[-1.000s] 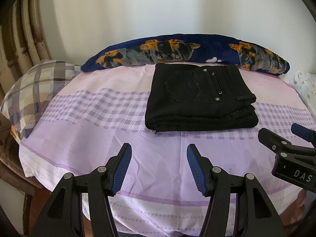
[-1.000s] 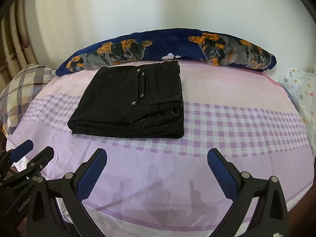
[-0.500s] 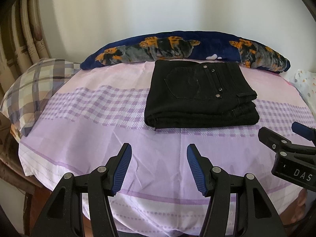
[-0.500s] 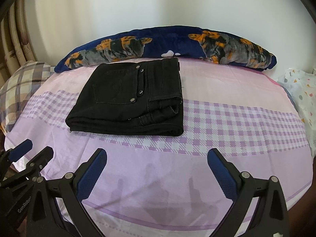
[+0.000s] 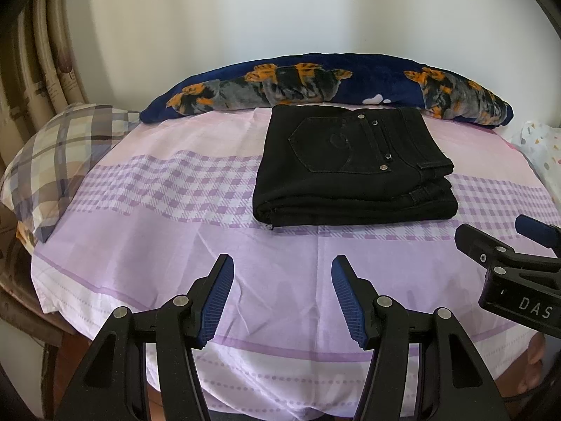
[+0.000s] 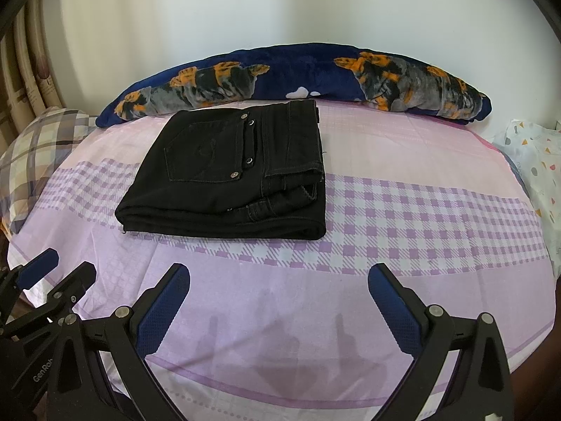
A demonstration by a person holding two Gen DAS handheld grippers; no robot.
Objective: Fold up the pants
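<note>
Black pants folded in thick stack, middle of frame, on bed. Soft, bit heavy. Grab at thick edge. Left gripper, right gripper: fingers released, holding nothing.

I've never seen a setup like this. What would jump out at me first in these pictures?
Probably the black pants, folded into a neat stack on the purple checked bedsheet, just in front of a long navy blanket roll with orange and grey animals against the wall. Next, the two open grippers with blue pads in the foreground: the left gripper and the right gripper, both empty and short of the pants.
</note>
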